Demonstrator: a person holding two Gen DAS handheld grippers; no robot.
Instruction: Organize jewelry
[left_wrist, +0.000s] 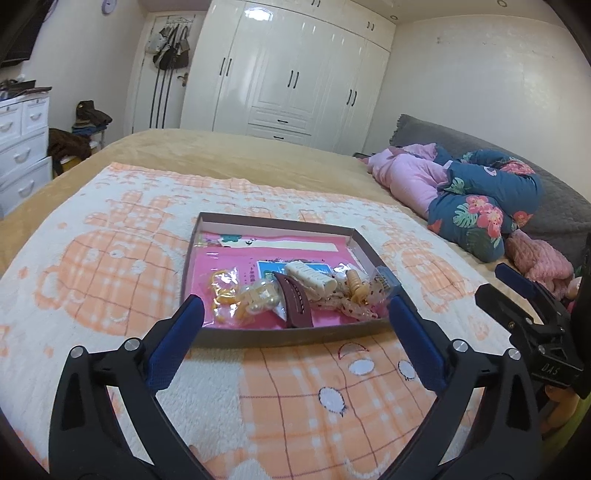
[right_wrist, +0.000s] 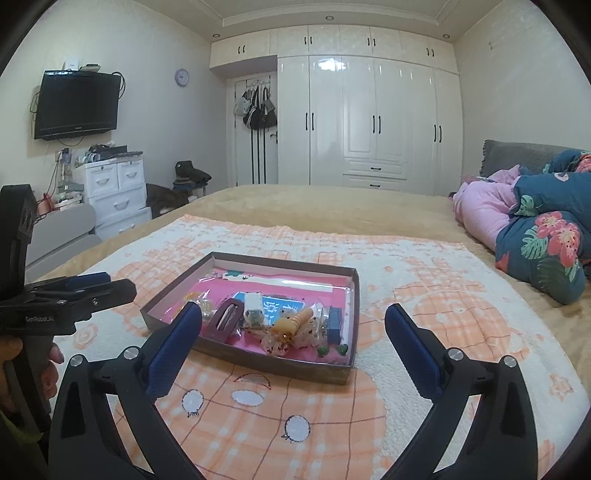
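Left wrist: left gripper (left_wrist: 295, 314) agape, empty; right gripper (right_wrist: 293, 325) likewise, above tray (right_wrist: 352, 295).

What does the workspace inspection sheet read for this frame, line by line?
Surface: bed with orange-checked blanket.
Job's things: shallow box on the blanket, holding a dark red hair clip, white clip, amber clip and bagged pieces.
Clutter: bundled quilts on the bed's right side.
Grippers: left gripper and right gripper both open and empty, short of the box.
Cables: wires under the wall TV.
Surroundings: white wardrobe, drawer unit.
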